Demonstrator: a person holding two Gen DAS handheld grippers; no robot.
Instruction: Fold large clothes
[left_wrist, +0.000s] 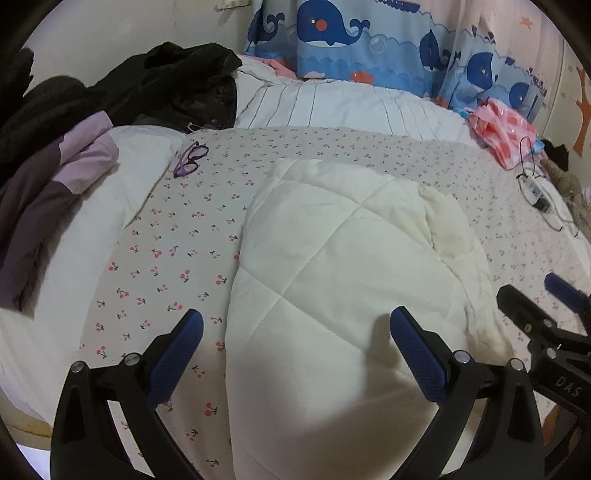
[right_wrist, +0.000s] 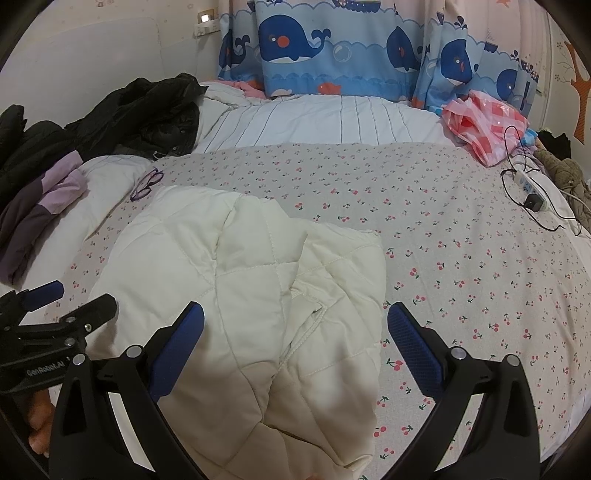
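On the cherry-print sheet (right_wrist: 461, 229), a cream quilted coat (right_wrist: 240, 295) lies bunched near the bed's front edge. Left gripper (left_wrist: 295, 332) and right gripper (right_wrist: 295, 325) both hover above it, fingers spread wide, holding nothing. Bare sheet stretches to the coat's right; glasses (right_wrist: 146, 183) sit beyond its far left corner, near dark clothes (right_wrist: 140, 110).

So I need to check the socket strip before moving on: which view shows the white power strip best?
The right wrist view: the power strip lies whole, with its black plug and cable visible. In the left wrist view the strip sits squeezed and blurred by the frame's right edge.
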